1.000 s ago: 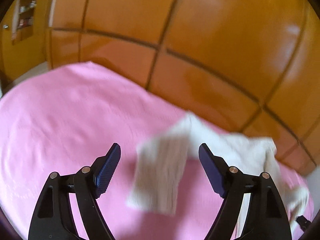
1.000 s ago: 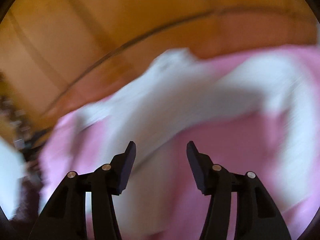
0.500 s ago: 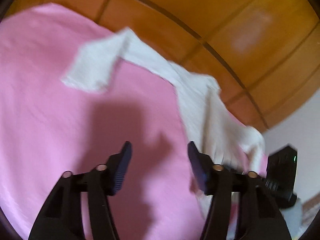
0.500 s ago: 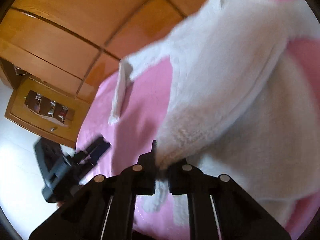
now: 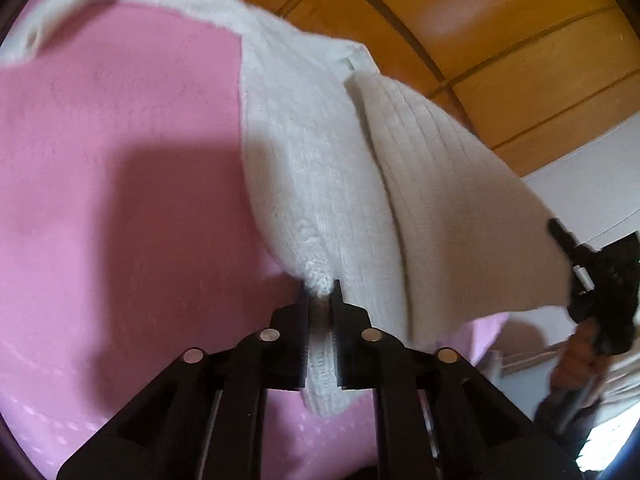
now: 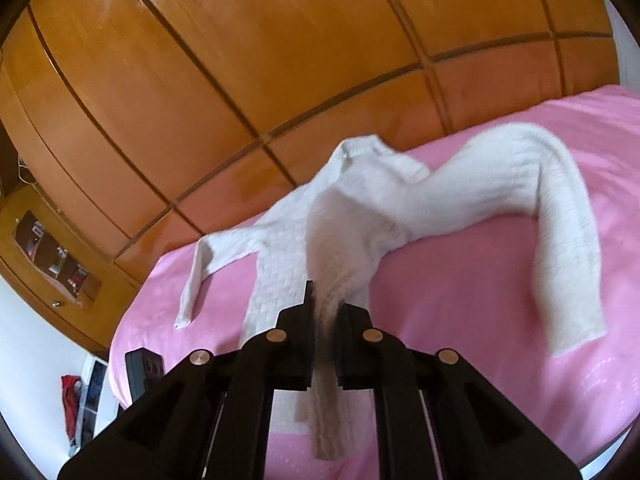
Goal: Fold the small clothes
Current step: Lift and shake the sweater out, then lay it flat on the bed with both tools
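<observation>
From the right wrist view the whole white knit sweater (image 6: 352, 216) is seen: it lies spread on the pink bedsheet (image 6: 480, 280), one sleeve going toward 9 o'clock and the other bending down toward 4 o'clock, the collar at 12 o'clock near the wall. The left wrist view shows only a close part of the same sweater (image 5: 320, 168), with a ribbed fold lifted at 3 o'clock.

The right gripper (image 6: 323, 312) is clenched on a raised ridge of the knit, which runs down between its jaws. The left gripper (image 5: 320, 300) is also clenched, grasping a small bunch of the fabric edge. In the left view the other gripper (image 5: 600, 280) appears at 3 o'clock with the person's hand (image 5: 576, 356) under it, partly hidden behind the lifted fold. In the right view a black device (image 6: 142, 372) sits at 8 o'clock on the bed edge; I cannot tell what it is.

Behind the bed stands a wall of glossy orange wood panels (image 6: 280, 60). A wooden shelf (image 6: 52, 264) with small items is at 9 o'clock, and something red (image 6: 70, 400) lies low on the floor side.
</observation>
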Motion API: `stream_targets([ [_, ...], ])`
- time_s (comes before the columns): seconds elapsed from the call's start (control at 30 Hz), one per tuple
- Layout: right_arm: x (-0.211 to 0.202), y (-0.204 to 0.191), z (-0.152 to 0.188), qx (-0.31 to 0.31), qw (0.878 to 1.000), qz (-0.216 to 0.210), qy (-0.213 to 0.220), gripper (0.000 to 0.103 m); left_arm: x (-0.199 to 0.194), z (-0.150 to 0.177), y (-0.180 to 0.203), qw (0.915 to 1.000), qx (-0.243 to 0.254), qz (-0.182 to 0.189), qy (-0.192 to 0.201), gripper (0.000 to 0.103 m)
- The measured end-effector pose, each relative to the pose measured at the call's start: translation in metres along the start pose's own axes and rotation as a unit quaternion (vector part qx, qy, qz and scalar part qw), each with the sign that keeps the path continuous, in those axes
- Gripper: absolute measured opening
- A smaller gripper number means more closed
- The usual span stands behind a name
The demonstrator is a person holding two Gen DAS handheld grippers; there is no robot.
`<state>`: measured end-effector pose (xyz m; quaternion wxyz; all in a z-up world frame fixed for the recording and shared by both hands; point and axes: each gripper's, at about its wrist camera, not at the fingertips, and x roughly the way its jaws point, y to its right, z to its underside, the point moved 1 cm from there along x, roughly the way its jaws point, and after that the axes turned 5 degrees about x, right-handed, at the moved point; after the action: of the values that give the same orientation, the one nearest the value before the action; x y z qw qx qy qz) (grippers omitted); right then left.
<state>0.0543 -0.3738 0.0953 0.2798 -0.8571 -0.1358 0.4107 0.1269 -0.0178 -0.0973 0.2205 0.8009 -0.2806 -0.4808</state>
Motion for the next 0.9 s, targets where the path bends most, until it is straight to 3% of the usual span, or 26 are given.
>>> stream_targets([
  [0.2, -0.056, -0.013, -0.012, -0.033, 0.998, -0.022, 0.042, 0.006, -0.092, -0.017, 0.000, 0.9965, 0.024, -0.010, 0.079, 0.003],
  [0.33, -0.079, -0.006, 0.008, -0.041, 0.998, -0.034, 0.036, 0.006, -0.145, -0.009, -0.010, 0.9934, 0.034, -0.038, 0.102, 0.003],
  [0.5, -0.055, 0.040, 0.078, -0.018, 0.998, 0.021, -0.059, 0.006, -0.178, 0.049, -0.059, 0.9928, -0.020, -0.096, 0.068, 0.003],
  [0.6, -0.028, 0.074, 0.120, 0.011, 0.991, 0.069, -0.118, 0.006, -0.166, 0.086, -0.086, 0.9905, -0.060, -0.120, 0.031, 0.002],
  [0.73, -0.014, 0.095, 0.135, 0.023, 0.985, 0.100, -0.137, 0.010, -0.149, 0.099, -0.087, 0.9878, -0.077, -0.135, 0.011, 0.000],
  [0.8, -0.018, 0.091, 0.128, 0.011, 0.985, 0.115, -0.126, 0.025, -0.152, 0.093, -0.088, 0.9865, -0.084, -0.138, 0.024, 0.010],
  [0.83, -0.022, 0.087, 0.122, 0.004, 0.986, 0.122, -0.114, 0.042, -0.156, 0.088, -0.091, 0.9851, -0.088, -0.144, 0.034, 0.030],
  [0.87, -0.025, 0.084, 0.118, -0.004, 0.987, 0.127, -0.101, 0.051, -0.162, 0.084, -0.093, 0.9830, -0.092, -0.151, 0.050, 0.047],
  [0.9, -0.026, 0.079, 0.113, -0.014, 0.987, 0.133, -0.086, 0.053, -0.168, 0.075, -0.096, 0.9789, -0.097, -0.164, 0.072, 0.051],
])
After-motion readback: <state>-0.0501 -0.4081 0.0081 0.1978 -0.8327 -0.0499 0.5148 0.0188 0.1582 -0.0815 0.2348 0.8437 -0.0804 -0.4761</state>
